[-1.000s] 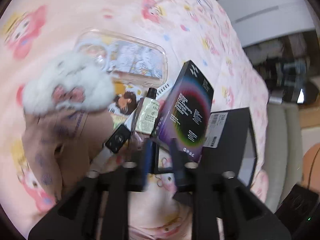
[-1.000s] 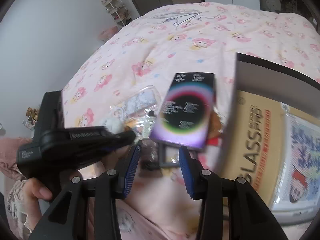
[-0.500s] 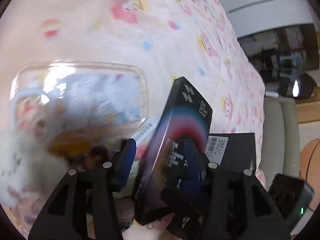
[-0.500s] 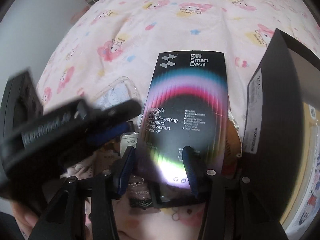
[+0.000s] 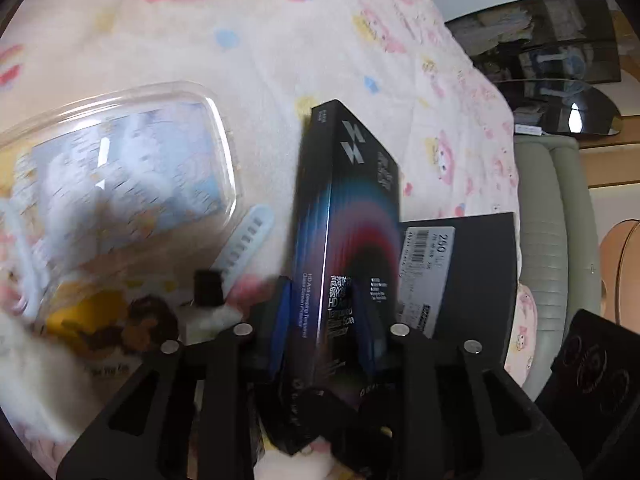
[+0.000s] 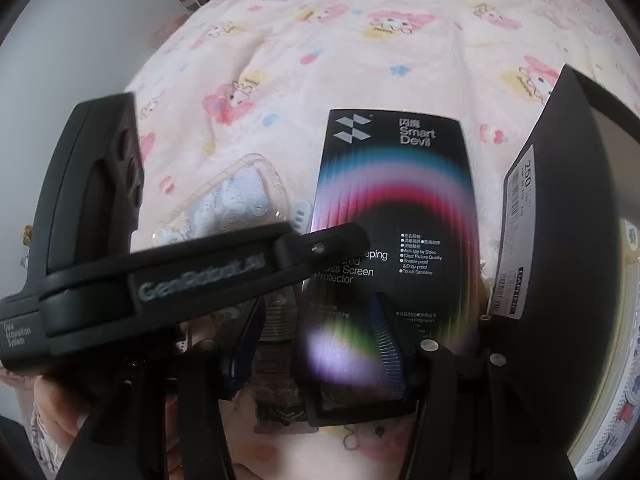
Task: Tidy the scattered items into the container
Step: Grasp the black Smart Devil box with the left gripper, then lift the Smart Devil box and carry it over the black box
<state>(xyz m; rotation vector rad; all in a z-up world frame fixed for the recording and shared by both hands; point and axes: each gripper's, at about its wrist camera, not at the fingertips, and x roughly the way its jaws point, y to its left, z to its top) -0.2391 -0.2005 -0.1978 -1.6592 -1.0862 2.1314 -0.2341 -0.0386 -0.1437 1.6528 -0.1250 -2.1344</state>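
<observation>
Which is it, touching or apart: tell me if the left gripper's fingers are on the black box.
Touching. The left wrist view shows the left gripper with both blue fingers pressed against the sides of the black box.

My left gripper (image 5: 322, 324) sits at six o'clock, blue pads either side of the black screen-protector box (image 5: 348, 216), which stands on edge and runs up toward twelve. My jaws have just been closing, and the pads now press on its lower end. At three o'clock a black container (image 5: 476, 276) with a white barcode label touches the box. At nine o'clock lies a clear plastic case (image 5: 120, 160), blurred. A pale blue strap (image 5: 248, 240) lies between the case and the box, all on the pink cartoon-print bedspread (image 5: 320, 40).
</observation>
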